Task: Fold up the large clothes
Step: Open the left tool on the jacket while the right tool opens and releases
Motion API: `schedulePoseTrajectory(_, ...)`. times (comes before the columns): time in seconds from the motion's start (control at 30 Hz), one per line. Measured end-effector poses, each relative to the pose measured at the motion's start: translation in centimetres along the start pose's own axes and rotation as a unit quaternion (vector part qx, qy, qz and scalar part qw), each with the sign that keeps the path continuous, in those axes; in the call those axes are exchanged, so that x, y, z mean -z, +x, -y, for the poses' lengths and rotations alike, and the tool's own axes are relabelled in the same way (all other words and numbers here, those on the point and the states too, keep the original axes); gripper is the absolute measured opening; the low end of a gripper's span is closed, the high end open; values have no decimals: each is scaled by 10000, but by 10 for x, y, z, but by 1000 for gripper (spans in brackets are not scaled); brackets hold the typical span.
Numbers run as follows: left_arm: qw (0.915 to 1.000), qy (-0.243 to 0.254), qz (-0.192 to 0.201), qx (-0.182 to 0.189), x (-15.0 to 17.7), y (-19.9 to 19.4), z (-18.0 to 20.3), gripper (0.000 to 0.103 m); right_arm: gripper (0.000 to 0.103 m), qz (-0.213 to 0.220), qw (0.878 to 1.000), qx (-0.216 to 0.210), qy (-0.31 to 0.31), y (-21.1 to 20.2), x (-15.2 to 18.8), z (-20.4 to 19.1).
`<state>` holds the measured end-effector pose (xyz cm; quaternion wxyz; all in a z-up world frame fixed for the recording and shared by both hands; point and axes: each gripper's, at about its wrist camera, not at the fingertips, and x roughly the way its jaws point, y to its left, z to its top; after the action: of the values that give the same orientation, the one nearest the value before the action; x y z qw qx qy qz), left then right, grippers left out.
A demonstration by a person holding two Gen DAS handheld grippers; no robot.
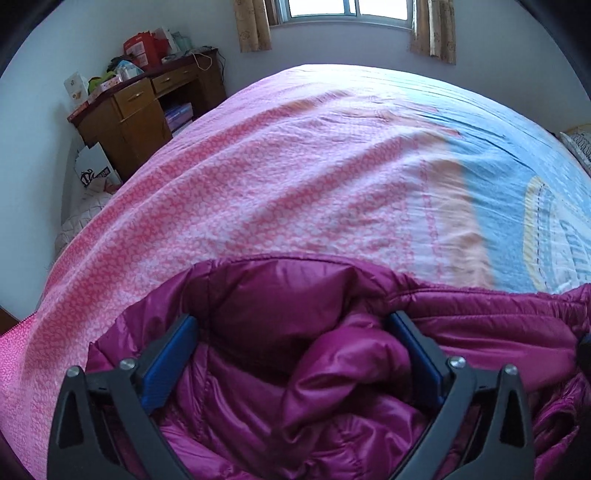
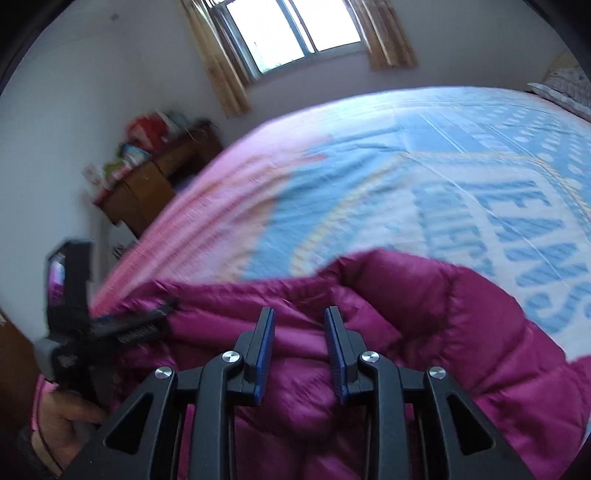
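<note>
A magenta puffer jacket [image 1: 280, 332] lies bunched at the near edge of a bed with a pink and blue cover [image 1: 295, 177]. My left gripper [image 1: 291, 325] is open wide, its blue-padded fingers [image 1: 173, 354] on either side of a raised fold of the jacket. In the right wrist view the jacket [image 2: 424, 314] fills the foreground. My right gripper [image 2: 300, 317] is partly closed, with a bulge of jacket fabric between its fingers [image 2: 266, 339]. The left gripper also shows in the right wrist view [image 2: 140, 321], held by a hand at the jacket's left edge.
A wooden desk [image 1: 147, 107] with boxes and bags stands at the far left by the wall. A curtained window [image 1: 347, 11] is behind the bed. A pillow [image 2: 565, 88] lies at the bed's far right.
</note>
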<state>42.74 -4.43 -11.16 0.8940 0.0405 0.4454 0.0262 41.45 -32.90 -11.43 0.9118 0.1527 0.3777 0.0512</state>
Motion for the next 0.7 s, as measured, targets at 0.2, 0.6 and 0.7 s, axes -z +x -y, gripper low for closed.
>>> schedulePoseTrajectory(0.2, 10000, -3, 10, -4, 1, -1, -3, 103, 29, -233, 9960, 611, -616, 14, 0, -24)
schedulePoseTrajectory(0.6, 10000, 17, 78, -34, 1, -16, 6, 103, 31, -524, 9876, 754, -1270, 6, 11, -34)
schedulePoseTrajectory(0.7, 10000, 10, 75, -25, 1, -15, 6, 103, 31, -401, 9828, 1005, -1498, 9, 16, -43)
